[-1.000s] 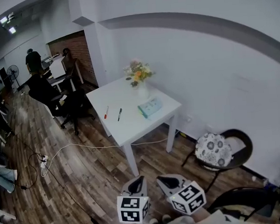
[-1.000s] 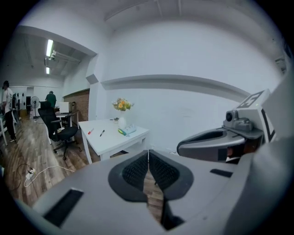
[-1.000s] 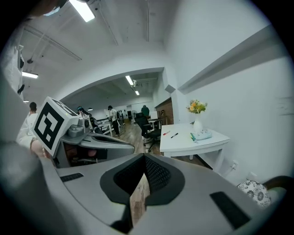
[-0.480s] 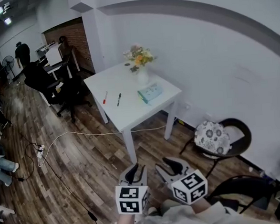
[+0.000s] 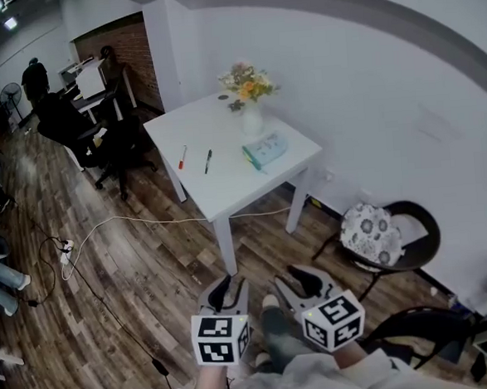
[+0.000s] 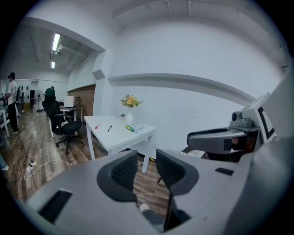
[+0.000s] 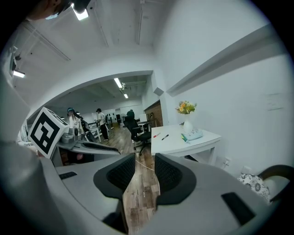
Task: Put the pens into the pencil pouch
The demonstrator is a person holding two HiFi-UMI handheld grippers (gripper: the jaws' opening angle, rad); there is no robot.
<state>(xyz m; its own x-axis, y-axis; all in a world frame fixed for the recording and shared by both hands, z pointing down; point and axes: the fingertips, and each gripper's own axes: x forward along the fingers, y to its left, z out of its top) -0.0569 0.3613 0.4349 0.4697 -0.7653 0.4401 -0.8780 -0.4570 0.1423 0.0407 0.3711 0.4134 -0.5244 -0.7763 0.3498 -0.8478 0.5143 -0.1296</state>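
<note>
Fingers: left gripper (image 6: 147,158), right gripper (image 7: 145,160) just opened, spread, empty | red pen (image 5: 182,158), black pen (image 5: 208,160): parallel, lengthwise near-to-far

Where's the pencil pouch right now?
In the head view, the pencil pouch lies on the white table, toward its right side, close to the flower vase, with the black pen and the red pen to its left.

Two grippers show: the left gripper (image 5: 221,292) and the right gripper (image 5: 303,279). Well ahead of both stands one white table (image 5: 227,192). It bears two pens, one red pen (image 5: 182,158) and one black pen (image 5: 208,160), one pencil pouch (image 5: 265,150) and one vase (image 5: 252,121) of flowers. One patterned-cushion chair (image 5: 371,232) stands off the right gripper's right side.
</note>
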